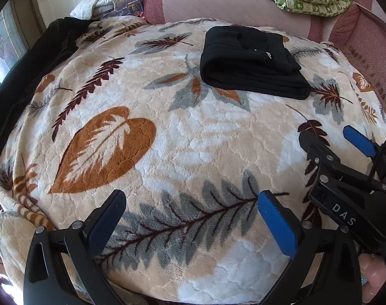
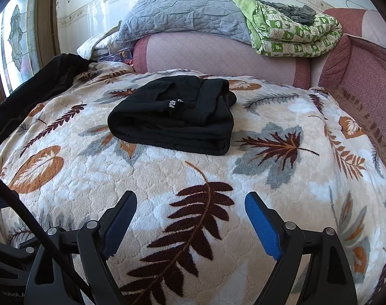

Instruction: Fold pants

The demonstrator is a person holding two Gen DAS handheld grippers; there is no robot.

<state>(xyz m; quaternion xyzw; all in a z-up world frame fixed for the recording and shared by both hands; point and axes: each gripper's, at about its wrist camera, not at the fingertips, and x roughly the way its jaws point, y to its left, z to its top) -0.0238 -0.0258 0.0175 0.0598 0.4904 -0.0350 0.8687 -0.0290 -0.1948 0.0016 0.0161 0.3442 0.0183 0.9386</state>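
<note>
Black pants [image 1: 251, 63] lie folded into a compact rectangle on the far part of the leaf-patterned fleece blanket [image 1: 167, 137]; they also show in the right wrist view [image 2: 175, 117] with a small white-lettered label on top. My left gripper [image 1: 190, 200] is open and empty, hovering over the near part of the blanket, well short of the pants. My right gripper [image 2: 190, 203] is open and empty too, over the blanket in front of the pants. It also shows in the left wrist view [image 1: 327, 137] at the right.
A second dark garment [image 1: 28, 76] lies along the blanket's left edge. Behind are a pink quilted cushion [image 2: 218, 53], a grey quilt [image 2: 177, 10] and a green patterned quilt [image 2: 294, 33]. A window [image 2: 17, 40] is at the left.
</note>
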